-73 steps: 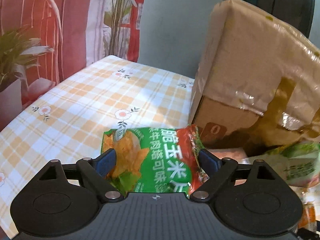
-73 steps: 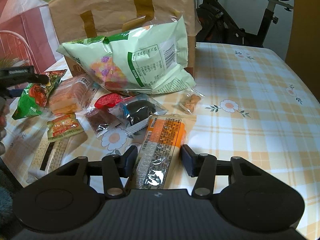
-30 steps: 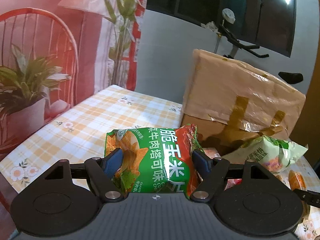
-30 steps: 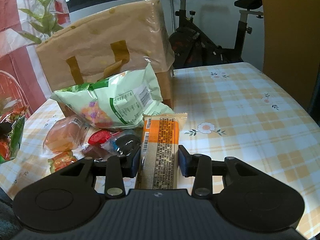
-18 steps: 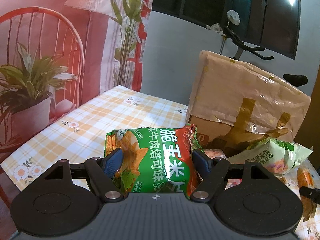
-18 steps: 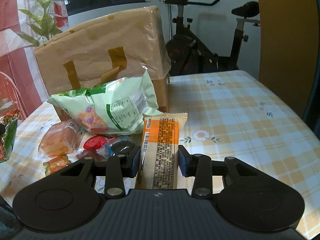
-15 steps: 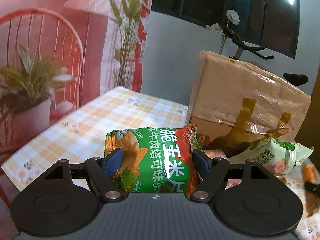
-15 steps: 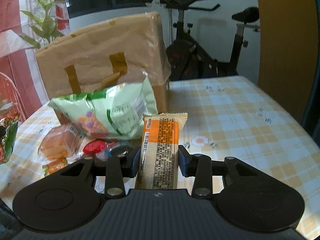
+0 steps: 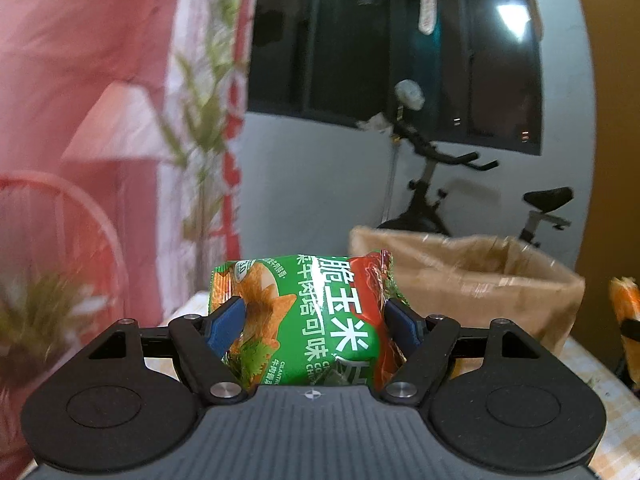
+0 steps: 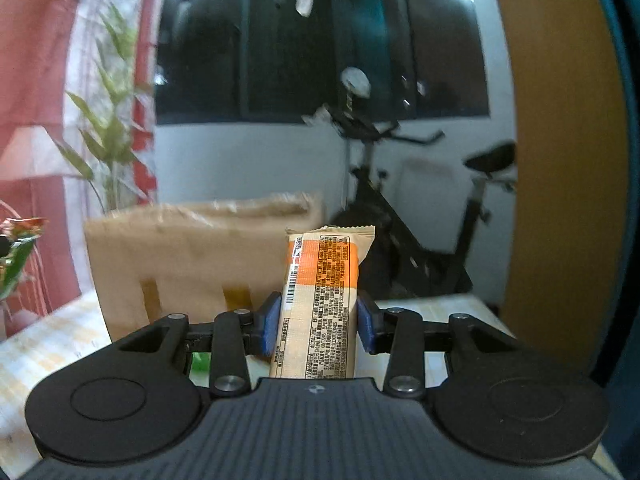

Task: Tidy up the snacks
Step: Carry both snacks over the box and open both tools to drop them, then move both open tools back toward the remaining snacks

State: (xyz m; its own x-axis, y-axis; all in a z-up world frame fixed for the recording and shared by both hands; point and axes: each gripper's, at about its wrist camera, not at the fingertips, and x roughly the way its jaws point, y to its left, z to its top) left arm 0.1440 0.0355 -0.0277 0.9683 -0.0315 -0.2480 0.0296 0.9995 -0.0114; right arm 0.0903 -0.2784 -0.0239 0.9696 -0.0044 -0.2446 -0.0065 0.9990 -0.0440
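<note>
— Where is the left gripper (image 9: 310,322) pointing?

— Nearly level, tipped a little downward, raised above the checked tablecloth (image 9: 600,364). Its blue pads press both sides of a green corn-chip bag (image 9: 304,320), which bulges between them; the jaws stand fairly wide because the bag is wide.

— And what lies past it?

— The brown paper bag (image 9: 480,276) stands on the table just behind and to the right, its mouth open toward the top. An exercise bike (image 9: 432,200) stands behind that, by the white wall under a dark window.

— The right gripper (image 10: 318,320)?

— Same attitude: close to level, slightly nose-down, held up off the table. Its jaws are narrow, clamped on an orange-and-cream snack bar (image 10: 320,296) that sticks up and forward between the pads, printed side facing the camera.

— Where's the paper bag from there?

— In the right wrist view it (image 10: 192,256) sits ahead and to the left of the bar. The chip bag (image 10: 16,252) shows at the far left edge, blurred.
</note>
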